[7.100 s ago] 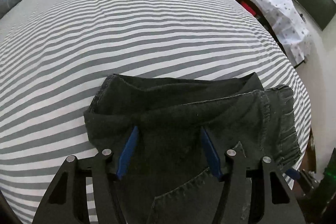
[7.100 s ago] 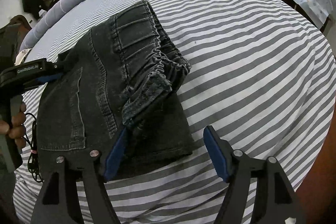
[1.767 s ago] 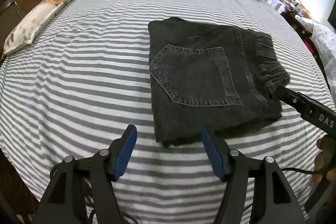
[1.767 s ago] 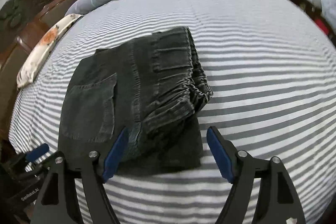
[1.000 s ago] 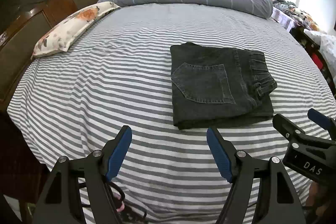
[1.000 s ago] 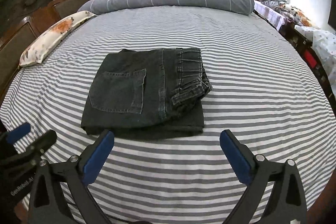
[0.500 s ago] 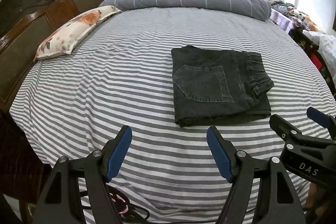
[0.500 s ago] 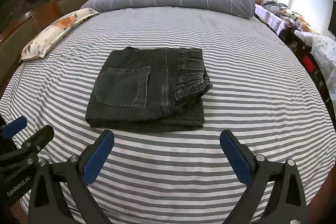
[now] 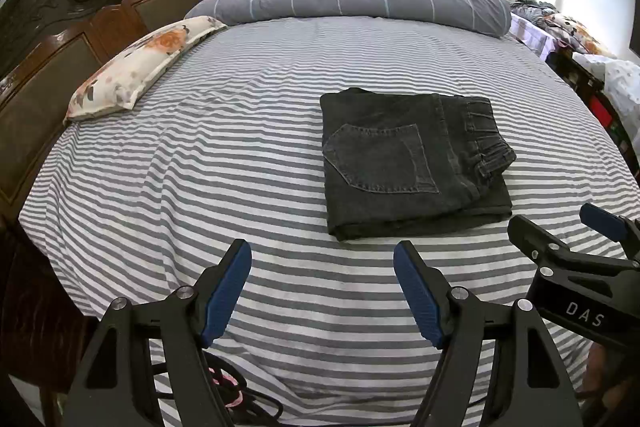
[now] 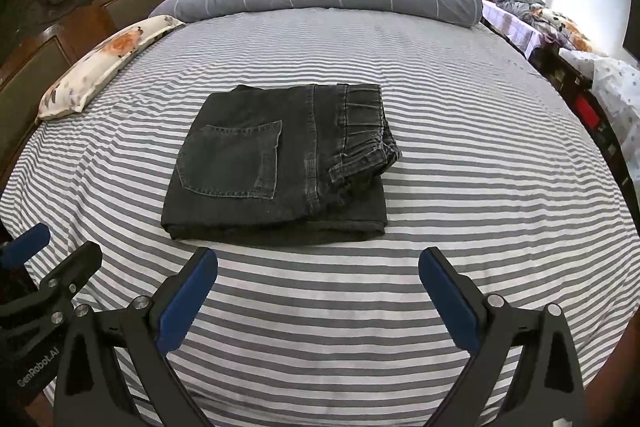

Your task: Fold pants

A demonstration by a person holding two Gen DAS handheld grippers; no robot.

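Dark grey jeans (image 9: pixel 412 163) lie folded into a compact rectangle on the striped bed, back pocket up, waistband to the right; they also show in the right wrist view (image 10: pixel 280 163). My left gripper (image 9: pixel 322 259) is open and empty, held back from the jeans above the bed's near edge. My right gripper (image 10: pixel 318 269) is open wider and empty, also short of the jeans. The right gripper shows at the right edge of the left wrist view (image 9: pixel 568 251). The left gripper shows at the lower left of the right wrist view (image 10: pixel 52 267).
The grey-and-white striped bed sheet (image 9: pixel 240 147) fills both views. A floral pillow (image 9: pixel 136 67) lies against the dark wooden headboard (image 9: pixel 60 39) at left. A grey bolster (image 9: pixel 360 1) runs along the far edge. Cluttered furniture (image 10: pixel 580 75) stands at right. Cables (image 9: pixel 240 395) hang below.
Both grippers have drawn a little further back from the folded jeans, which look slightly smaller. The jeans lie still.
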